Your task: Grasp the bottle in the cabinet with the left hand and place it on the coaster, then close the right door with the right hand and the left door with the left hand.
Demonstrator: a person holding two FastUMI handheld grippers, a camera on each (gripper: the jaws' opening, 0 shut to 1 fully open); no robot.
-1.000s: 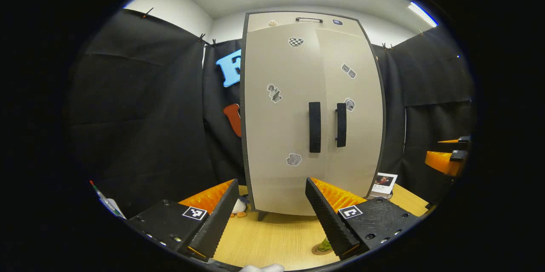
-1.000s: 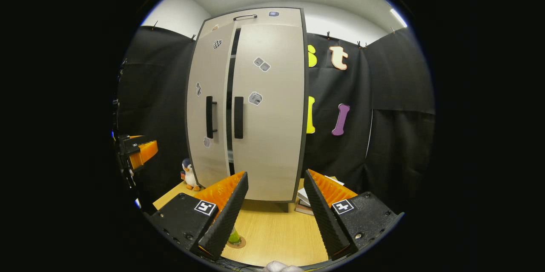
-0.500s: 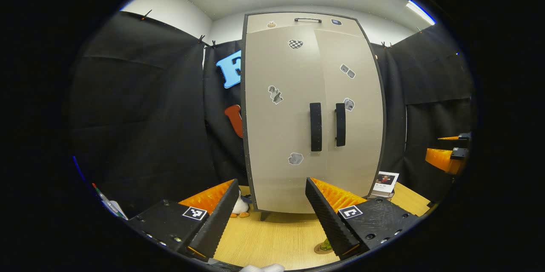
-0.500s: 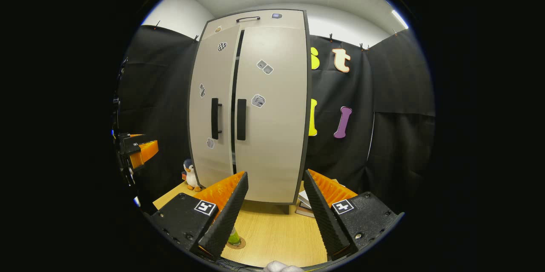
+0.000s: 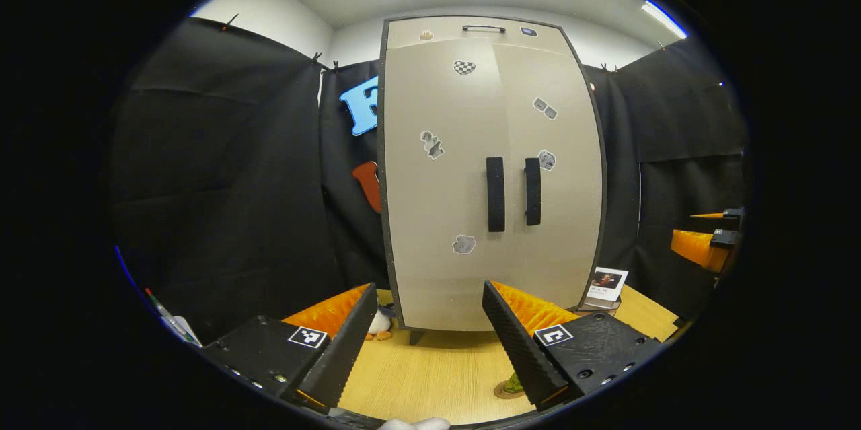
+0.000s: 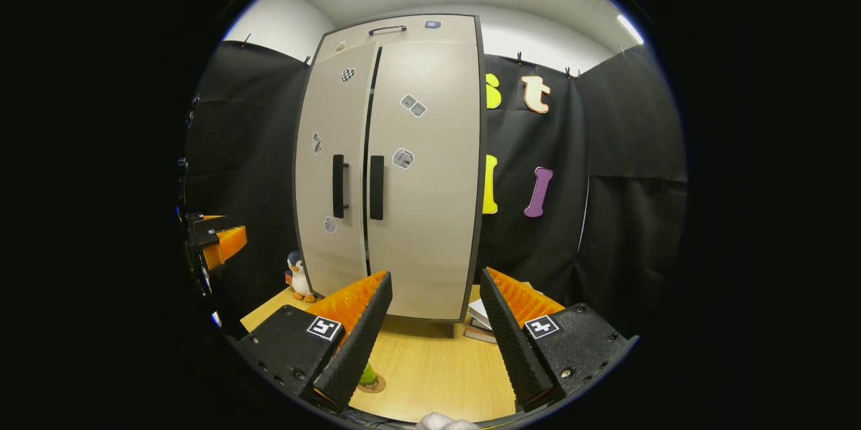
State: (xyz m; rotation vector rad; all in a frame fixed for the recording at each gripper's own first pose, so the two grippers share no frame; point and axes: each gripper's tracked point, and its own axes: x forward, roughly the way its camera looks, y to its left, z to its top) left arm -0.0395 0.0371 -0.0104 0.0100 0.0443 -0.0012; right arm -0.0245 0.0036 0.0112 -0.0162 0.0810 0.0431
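Left gripper agape before upright bottle on coaster.

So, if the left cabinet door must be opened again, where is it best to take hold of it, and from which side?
Grip the left door's handle, a vertical black bar near the door's inner edge. Come straight from the front with the gripper fingers level, one on each side of the bar. It stands off the door a little, so the fingers can probably close around it.

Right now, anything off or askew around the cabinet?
Little stands out. In the right gripper view a thin dark seam shows between the cabinet doors, so the left door may not be fully flush. The bottle stands upright on the coaster.
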